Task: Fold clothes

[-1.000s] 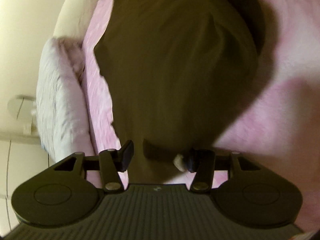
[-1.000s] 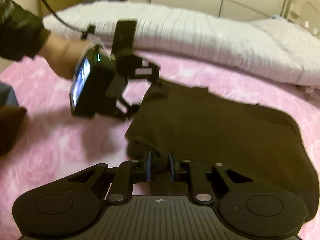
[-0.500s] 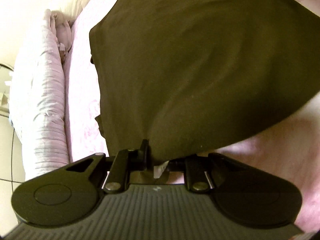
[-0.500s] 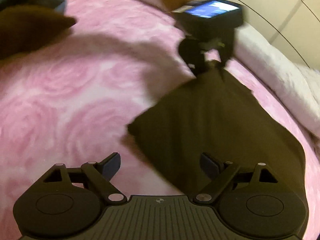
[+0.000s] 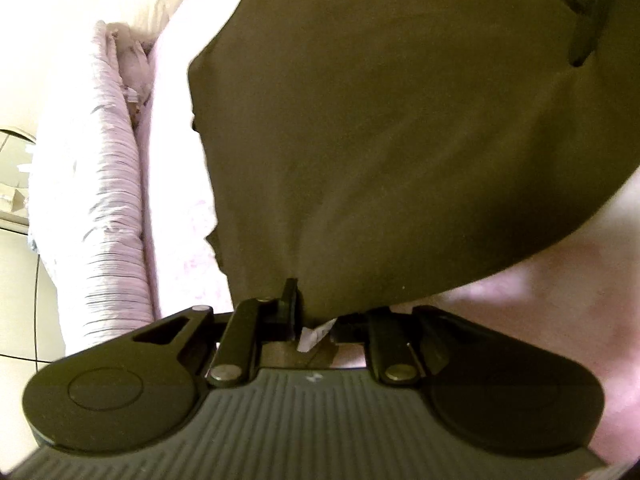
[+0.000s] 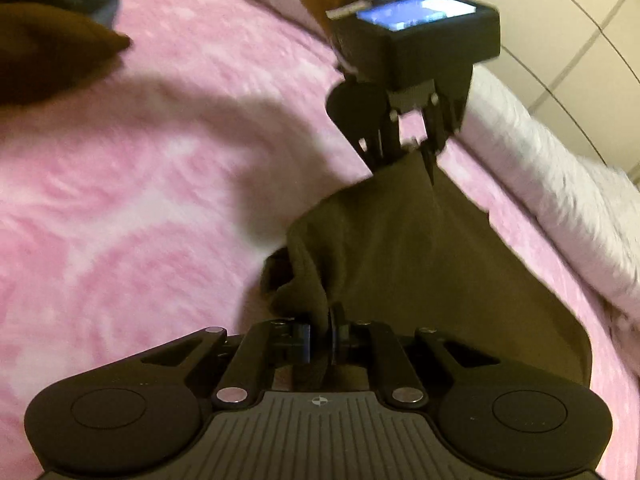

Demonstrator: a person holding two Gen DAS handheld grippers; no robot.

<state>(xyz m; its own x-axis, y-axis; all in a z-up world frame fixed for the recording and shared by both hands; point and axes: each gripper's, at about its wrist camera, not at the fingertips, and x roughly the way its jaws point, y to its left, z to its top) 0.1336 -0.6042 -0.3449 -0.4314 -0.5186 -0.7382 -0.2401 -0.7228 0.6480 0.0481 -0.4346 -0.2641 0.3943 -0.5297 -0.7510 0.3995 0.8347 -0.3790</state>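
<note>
A dark olive-brown garment (image 5: 400, 128) lies on a pink bedspread (image 6: 140, 184). My left gripper (image 5: 310, 312) is shut on one corner of it, with a white label showing between the jaws; the cloth hangs from it. In the right wrist view the left gripper (image 6: 404, 152) holds that corner lifted above the bed. My right gripper (image 6: 320, 336) is shut on a bunched near corner of the garment (image 6: 420, 264). The right gripper's finger (image 5: 588, 12) shows at the top right of the left wrist view.
A white ribbed duvet or pillow (image 5: 96, 200) lies along the far side of the bed, also in the right wrist view (image 6: 560, 176). A brown and a dark blue garment (image 6: 48, 52) lie at the far left. Wardrobe panels (image 6: 568, 40) stand behind.
A second ago the left gripper was open and the right shut. The right opened, then shut again on the near corner. The left shut on its corner and lifted it.
</note>
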